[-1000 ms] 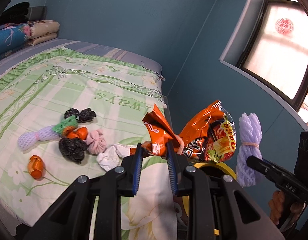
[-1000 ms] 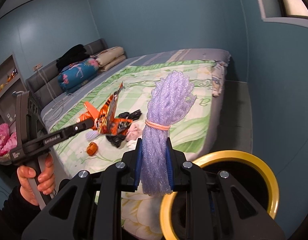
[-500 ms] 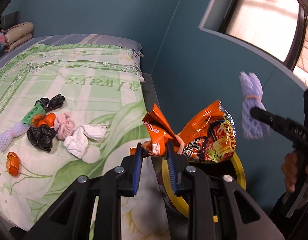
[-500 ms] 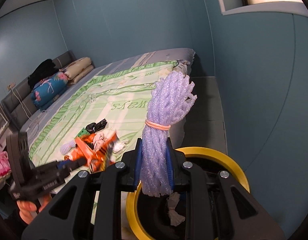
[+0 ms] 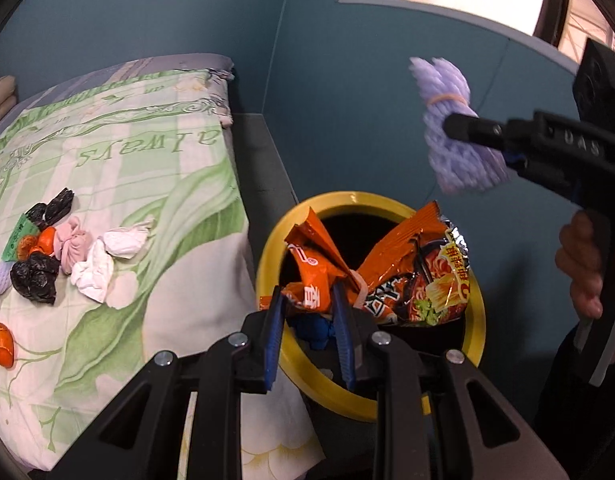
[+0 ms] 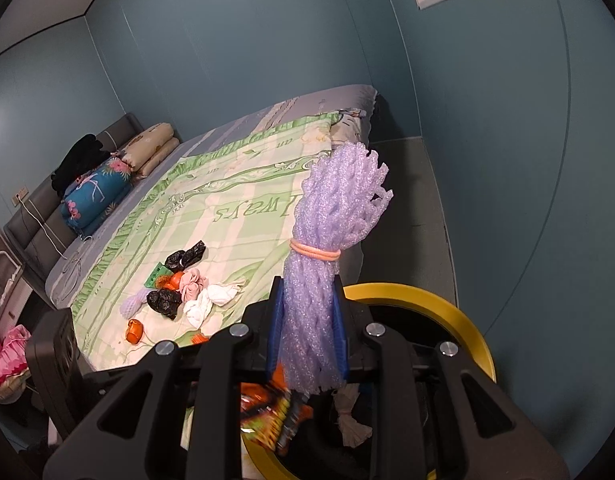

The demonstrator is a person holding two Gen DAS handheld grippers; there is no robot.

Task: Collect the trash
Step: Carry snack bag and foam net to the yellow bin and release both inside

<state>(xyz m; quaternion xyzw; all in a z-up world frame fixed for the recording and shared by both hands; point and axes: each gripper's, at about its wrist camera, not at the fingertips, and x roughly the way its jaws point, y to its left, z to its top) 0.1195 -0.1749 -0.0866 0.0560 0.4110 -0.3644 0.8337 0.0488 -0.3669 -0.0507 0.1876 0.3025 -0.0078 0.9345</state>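
On my far left a bed [image 5: 107, 184] carries the trash not yet collected: black crumpled bags [image 5: 33, 276], a pink knotted wad [image 5: 72, 246], white tissues [image 5: 95, 270] and an orange scrap [image 5: 3, 345], all close together near the bed's foot. All of it looks light and soft, and I judge a pinch on a knot or fold would hold best.

Moving right, my left gripper [image 5: 309, 322] is pinched on the twisted neck of an orange noodle wrapper [image 5: 387, 276], held over the mouth of the yellow-rimmed bin [image 5: 267, 264]. The foil looks crinkly, slick and nearly weightless, so the bunched neck seems the safest hold.

Furthest right, my right gripper [image 6: 307, 332] is squeezed almost closed on the lower half of a purple foam net [image 6: 327, 240], below its orange rubber band [image 6: 315, 254]. It is spongy and compresses easily. It hangs just above the bin.
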